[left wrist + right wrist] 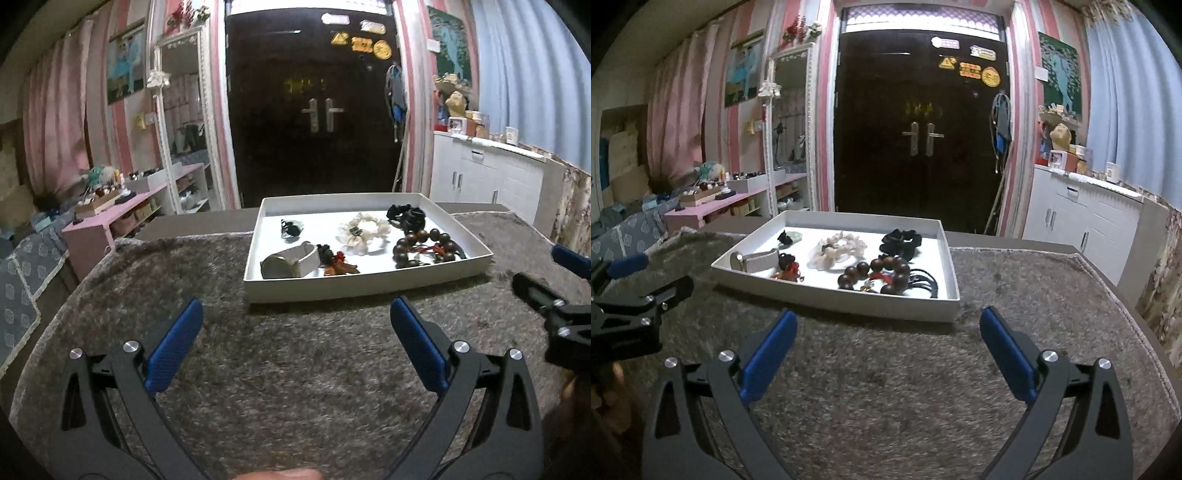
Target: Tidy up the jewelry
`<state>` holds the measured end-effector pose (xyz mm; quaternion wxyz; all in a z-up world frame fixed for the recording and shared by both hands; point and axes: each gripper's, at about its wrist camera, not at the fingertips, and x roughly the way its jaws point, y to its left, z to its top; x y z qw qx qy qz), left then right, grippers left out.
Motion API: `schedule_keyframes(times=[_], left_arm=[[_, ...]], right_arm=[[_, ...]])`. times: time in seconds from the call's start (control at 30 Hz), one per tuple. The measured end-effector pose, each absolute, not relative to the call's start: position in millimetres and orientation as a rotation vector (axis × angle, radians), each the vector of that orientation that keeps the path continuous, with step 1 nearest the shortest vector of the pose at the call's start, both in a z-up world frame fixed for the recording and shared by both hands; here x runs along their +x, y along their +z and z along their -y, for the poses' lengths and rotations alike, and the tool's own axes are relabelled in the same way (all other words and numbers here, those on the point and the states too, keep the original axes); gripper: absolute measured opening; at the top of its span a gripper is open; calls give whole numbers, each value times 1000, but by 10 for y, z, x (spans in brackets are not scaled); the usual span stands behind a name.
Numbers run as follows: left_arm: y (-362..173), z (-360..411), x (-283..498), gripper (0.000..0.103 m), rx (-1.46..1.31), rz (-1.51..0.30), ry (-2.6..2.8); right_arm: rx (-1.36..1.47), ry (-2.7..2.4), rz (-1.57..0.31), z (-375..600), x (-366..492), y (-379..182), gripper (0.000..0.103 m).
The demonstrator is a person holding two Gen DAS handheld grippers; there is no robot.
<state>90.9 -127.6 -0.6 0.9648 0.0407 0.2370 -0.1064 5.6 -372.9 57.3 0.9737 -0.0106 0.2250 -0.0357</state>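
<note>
So both tongs are spread wide with nothing between them. The left gripper (296,314) and right gripper (888,325) hover side by side over the shaggy grey-brown carpet cover (295,369) on the table, just short of the shallow white cardboard tray (369,286), not touching it.

All the jewelry sits inside that tray, which lies flat with its long axis running across the table, left to right, a bit skewed in both views. From the left wrist view: a chunky dark brown wooden bead bracelet (423,245) lies flat at the right, with thin black hair ties (925,280) right against it. Behind it sits a black fabric scrunchie (406,216). Mid-tray is a cream ruffled scrunchie (364,232), flat too. At the near left, a wide pale grey cuff bangle (291,260) stands on its edge, its open side facing the back left. Beside it is a small orange-red and black charm piece (338,264), and behind those a small black clip (291,229). Can't tell which way the clip points, too small.
</note>
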Motion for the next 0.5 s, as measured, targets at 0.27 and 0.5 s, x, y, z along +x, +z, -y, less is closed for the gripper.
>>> schedule_keyframes(times=[0.27, 0.5], left_arm=[[-34, 1501, 718, 100, 184, -394, -241], [-56, 1403, 805, 100, 132, -436, -230]], right_arm=[[-63, -82, -446, 3632, -4, 570, 100], [-64, -86, -456, 3633, 1, 572, 100]])
